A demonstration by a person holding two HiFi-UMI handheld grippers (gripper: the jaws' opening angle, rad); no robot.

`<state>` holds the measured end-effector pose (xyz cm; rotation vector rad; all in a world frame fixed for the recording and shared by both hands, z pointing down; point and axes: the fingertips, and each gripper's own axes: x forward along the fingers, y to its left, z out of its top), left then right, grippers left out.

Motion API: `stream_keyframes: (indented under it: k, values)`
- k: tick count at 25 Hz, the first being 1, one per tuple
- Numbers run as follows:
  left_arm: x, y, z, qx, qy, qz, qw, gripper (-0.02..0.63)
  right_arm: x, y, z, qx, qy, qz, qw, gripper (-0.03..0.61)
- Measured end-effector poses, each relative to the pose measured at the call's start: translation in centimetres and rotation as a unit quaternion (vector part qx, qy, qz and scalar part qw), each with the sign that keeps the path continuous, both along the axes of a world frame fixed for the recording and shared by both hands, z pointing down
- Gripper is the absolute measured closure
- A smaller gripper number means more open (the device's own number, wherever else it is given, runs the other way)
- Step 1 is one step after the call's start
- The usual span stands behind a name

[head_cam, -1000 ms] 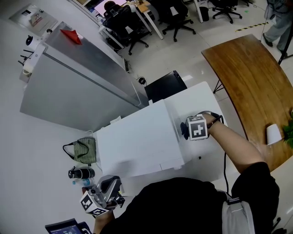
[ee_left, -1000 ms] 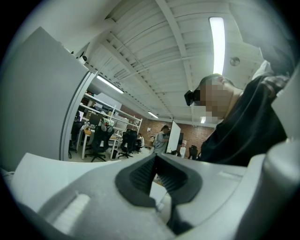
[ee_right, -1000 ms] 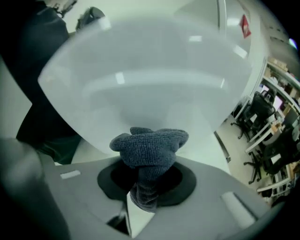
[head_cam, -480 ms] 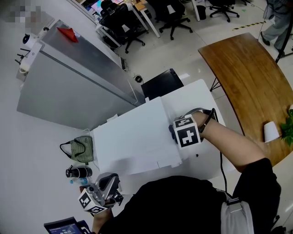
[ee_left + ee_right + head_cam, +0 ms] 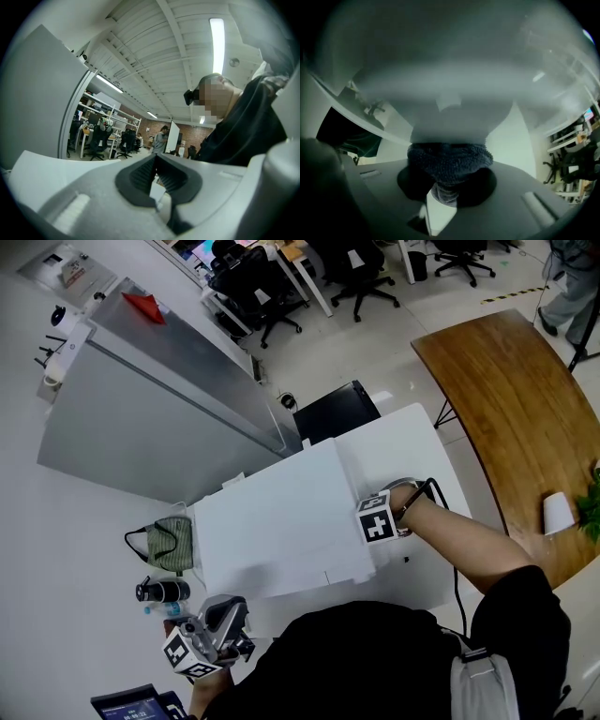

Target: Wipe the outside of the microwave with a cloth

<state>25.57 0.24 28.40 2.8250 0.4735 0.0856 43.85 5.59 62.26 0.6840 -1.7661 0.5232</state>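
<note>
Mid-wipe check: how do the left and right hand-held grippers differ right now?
The right hand-held gripper is clamped on the dark cloth; the left hand-held gripper has its jaws together on nothing. The right one is at the right edge of the white microwave; the left one is held apart from it. The left one points up toward the ceiling; the right one faces the microwave. Both are shut.

head view: steeply down over microwave (image 5: 281, 531), mid-range | left gripper view: tilted up at ceiling (image 5: 154, 47), shares office chairs (image 5: 258, 296) with head | right gripper view: jammed close against microwave side, shared with head
</note>
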Motion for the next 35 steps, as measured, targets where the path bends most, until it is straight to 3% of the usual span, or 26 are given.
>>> stream_keyframes:
  k: [5, 9, 12, 16, 19, 22, 26, 30, 35]
  values:
    - [-0.1, -0.2, 0.2, 0.002, 0.001, 0.0, 1.0, 0.611, -0.9, 0.5, 7.1, -0.018, -0.037, -0.003, 0.999, 0.485]
    - [0.4, 0.2, -0.1, 0.001, 0.001, 0.002, 1.0, 0.611, -0.9, 0.3, 8.5, 0.01, -0.082, 0.019, 0.996, 0.485]
    - [0.4, 0.4, -0.3, 0.002, 0.006, 0.004, 1.0, 0.611, -0.9, 0.7, 6.4, 0.032, -0.108, 0.045, 0.993, 0.486]
    - [1.4, 1.0, -1.2, -0.002, 0.011, 0.008, 0.9999, 0.611, 0.1, 1.0, -3.0, 0.094, -0.134, 0.078, 0.983, 0.486]
    - [-0.1, -0.2, 0.4, 0.001, -0.001, 0.005, 1.0, 0.611, -0.5, 1.1, -9.3, 0.126, -0.118, 0.058, 0.983, 0.486]
    - [-0.2, 0.0, 0.4, 0.001, 0.001, 0.009, 1.0, 0.611, -1.3, 1.1, -10.9, 0.12, -0.065, 0.029, 0.99, 0.486]
    - [-0.4, -0.3, 0.2, 0.0, 0.004, 0.005, 1.0, 0.611, -1.1, 1.0, -10.4, 0.091, -0.064, 0.037, 0.993, 0.486]
    - [-0.9, -0.4, 0.4, 0.001, 0.004, 0.001, 1.0, 0.611, -0.9, 1.3, -8.7, 0.058, -0.016, 0.021, 0.998, 0.486]
    - [-0.1, 0.3, -0.5, -0.005, 0.009, 0.001, 0.9999, 0.611, -1.0, 1.2, -2.9, 0.015, 0.003, 0.021, 1.0, 0.486]
